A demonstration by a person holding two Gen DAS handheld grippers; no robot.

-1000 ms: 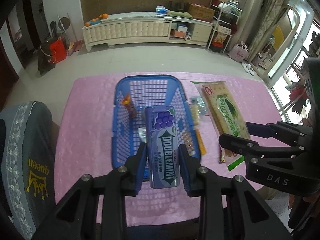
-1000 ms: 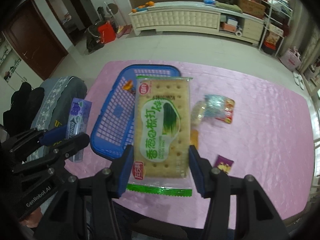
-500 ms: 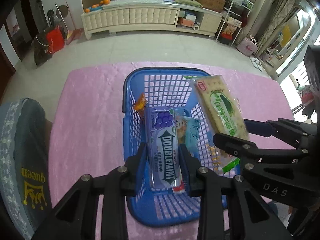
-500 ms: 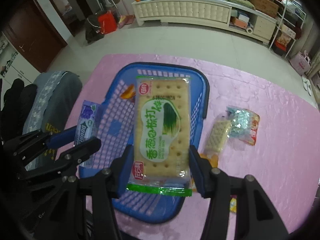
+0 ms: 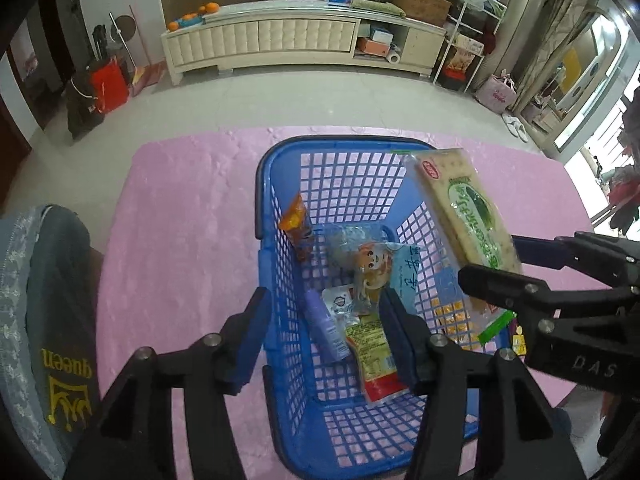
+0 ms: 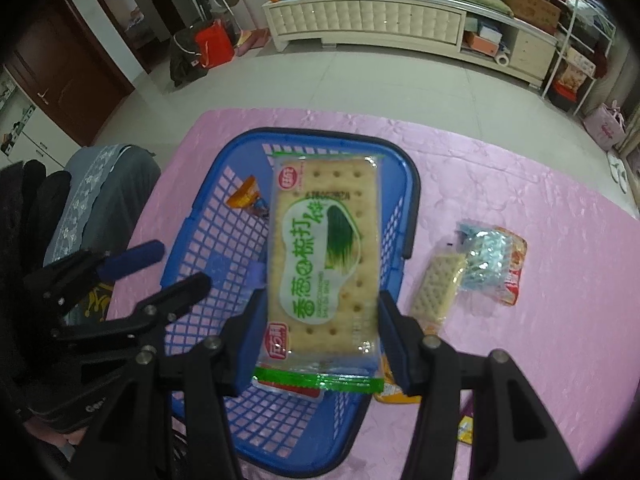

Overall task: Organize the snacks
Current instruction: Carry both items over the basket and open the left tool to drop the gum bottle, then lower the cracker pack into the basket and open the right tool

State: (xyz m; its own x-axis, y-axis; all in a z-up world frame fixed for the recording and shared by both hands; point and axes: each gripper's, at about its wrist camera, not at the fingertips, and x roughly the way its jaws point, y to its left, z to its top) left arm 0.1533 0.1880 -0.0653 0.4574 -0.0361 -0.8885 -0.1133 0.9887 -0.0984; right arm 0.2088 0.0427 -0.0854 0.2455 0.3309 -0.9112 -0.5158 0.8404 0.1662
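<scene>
A blue mesh basket (image 5: 276,184) (image 6: 408,184) sits on the pink tablecloth. My left gripper (image 5: 326,334) hovers over it with its jaws opening and nothing pressed between them. The purple Doublemint gum pack (image 5: 326,326) lies loose on the basket floor below, beside several snack packets (image 5: 372,268). An orange packet (image 5: 296,222) leans on the left wall. My right gripper (image 6: 322,338) is shut on a cracker pack (image 6: 324,256) with green print, held above the basket's right side; the same cracker pack (image 5: 466,216) shows in the left wrist view.
On the cloth right of the basket lie a small cracker packet (image 6: 438,286) and a shiny blue and red bag (image 6: 490,262). A yellow wrapper (image 6: 394,392) peeks out under my right fingers. A chair with a grey cover (image 5: 40,320) stands at the left table edge.
Both grippers came forward and down over the basket. My left gripper's jaws spread and the gum pack dropped into the basket. The cracker pack stays gripped.
</scene>
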